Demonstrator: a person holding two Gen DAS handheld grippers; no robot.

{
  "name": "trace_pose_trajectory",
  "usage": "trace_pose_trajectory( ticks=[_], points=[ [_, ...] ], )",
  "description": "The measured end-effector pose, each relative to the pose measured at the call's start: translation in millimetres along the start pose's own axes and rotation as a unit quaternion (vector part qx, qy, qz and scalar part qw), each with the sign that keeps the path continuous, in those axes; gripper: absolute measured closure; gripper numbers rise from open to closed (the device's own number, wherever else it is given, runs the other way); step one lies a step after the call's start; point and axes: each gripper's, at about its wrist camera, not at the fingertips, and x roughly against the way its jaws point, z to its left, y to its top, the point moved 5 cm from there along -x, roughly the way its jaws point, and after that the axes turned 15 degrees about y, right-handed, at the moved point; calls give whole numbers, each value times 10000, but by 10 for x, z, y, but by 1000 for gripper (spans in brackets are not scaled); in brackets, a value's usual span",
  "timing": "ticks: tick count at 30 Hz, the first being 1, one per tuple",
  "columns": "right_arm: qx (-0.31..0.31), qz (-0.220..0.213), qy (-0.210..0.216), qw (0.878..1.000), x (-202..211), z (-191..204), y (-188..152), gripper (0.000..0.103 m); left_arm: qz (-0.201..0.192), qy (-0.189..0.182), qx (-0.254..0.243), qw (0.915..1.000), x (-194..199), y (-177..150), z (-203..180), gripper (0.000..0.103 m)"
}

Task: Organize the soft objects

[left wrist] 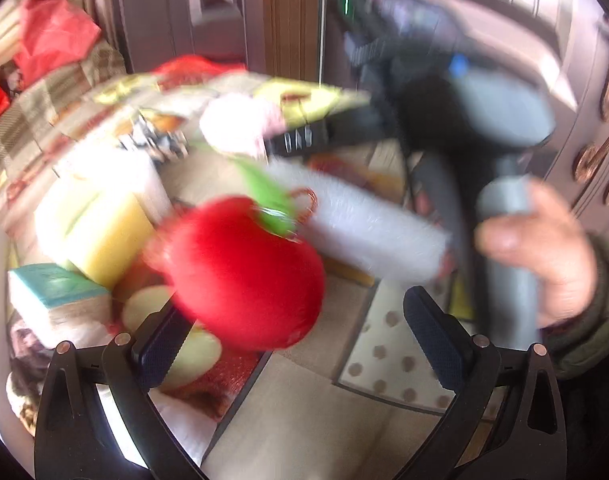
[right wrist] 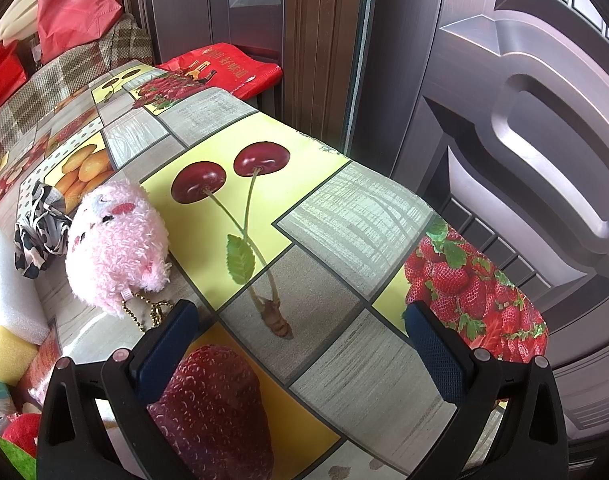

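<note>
The left wrist view is motion-blurred. A red plush apple with a green leaf lies over the table edge, against the left finger of my left gripper, which is open. Behind the apple are a white fluffy roll, a yellow sponge and a teal block. A hand holds the right gripper's handle. My right gripper is open above the fruit-print tablecloth. To its left sits a pink plush toy with a gold bead chain.
A black-and-white cloth, white foam and the yellow sponge lie left of the pink toy. Red bags sit on a plaid-covered surface at the back left. A metal door stands close on the right, beyond the table edge.
</note>
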Motion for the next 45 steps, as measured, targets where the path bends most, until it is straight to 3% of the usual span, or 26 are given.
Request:
trace_pose_trajectory(
  ticks=[3, 6, 9, 12, 14, 18, 20, 22, 23, 27, 32, 43, 45],
  points=[
    [-9, -5, 14, 10000, 9, 6, -12, 0, -899, 296, 392, 9947, 521, 80, 229, 1],
    [-8, -7, 31, 10000, -4, -1, -1, 0, -1521, 1358, 876, 9751, 1032, 45, 606, 0],
    [78, 1, 112, 9999, -4, -16, 10, 0, -1610, 2445, 1582, 9430, 1370, -128, 1057, 0],
    [250, -88, 503, 9984, 48, -23, 26, 0, -1562, 2528, 2234, 9283, 1546, -415, 1444, 0],
    [138, -425, 1290, 9906, 206, -53, 42, 0, -1439, 2480, 2491, 9251, 1552, -615, 1614, 0],
    [414, -1538, 2585, 9528, 806, -72, 154, 0, -892, 1996, 2641, 9394, 1353, -901, 1696, 0],
    [939, -2074, 3219, 9190, 1152, -13, 166, 0, -679, 1746, 2559, 9484, 1236, -961, 1596, 0],
    [1453, -1899, 3808, 8932, 1310, 91, 106, 0, -439, 1644, 2223, 9600, 1078, -982, 1400, 0],
    [1660, -1642, 3960, 8881, 1322, 155, 61, 0, -349, 1599, 2038, 9652, 1016, -968, 1310, 0],
    [2182, -702, 3613, 9038, 1120, 309, -235, 0, 21, 1551, 1329, 9789, 753, -937, 952, 0],
    [2397, 191, 3545, 9036, 899, 366, -661, 0, 304, 1648, 1053, 9802, 589, -891, 898, 0],
    [3289, 676, 2779, 9000, 554, 664, -976, 0, 864, 1514, 889, 9807, 339, -954, 910, 1],
    [3340, 663, 2708, 9004, 510, 668, -988, 2, 972, 1450, 865, 9808, 296, -974, 905, 14]
  ],
)
